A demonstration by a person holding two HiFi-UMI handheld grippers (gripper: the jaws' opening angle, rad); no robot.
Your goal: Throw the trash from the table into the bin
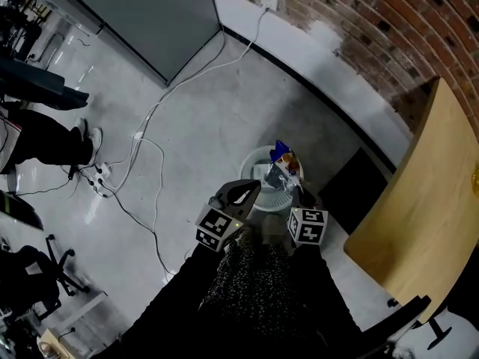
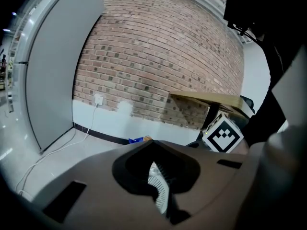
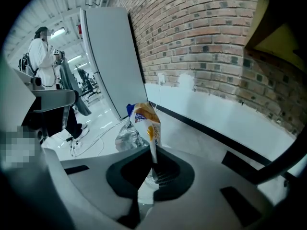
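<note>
Our right gripper (image 3: 152, 164) is clenched on the bottom edge of a snack wrapper (image 3: 144, 123), which stands up from its jaws, orange and blue on one side, silver foil on the other. In the head view the wrapper (image 1: 283, 164) hangs right above the white mesh bin (image 1: 260, 158), just past the tip of the right gripper (image 1: 296, 189). Our left gripper (image 1: 251, 188) sits close beside the right one, on its left, also over the bin; its jaws are closed together with nothing gripped, and through the slit between them in the left gripper view (image 2: 158, 176) we see only the mesh of the bin (image 2: 161, 189) below. To the right of both grippers stands the wooden table (image 1: 426, 215). Beyond the bin, white cables (image 1: 150, 126) trail across the pale floor to a wall socket (image 1: 267, 0) on the brick wall (image 1: 359, 21). Far off to the left of the right gripper, a person in a white coat (image 3: 41, 56) stands.
</note>
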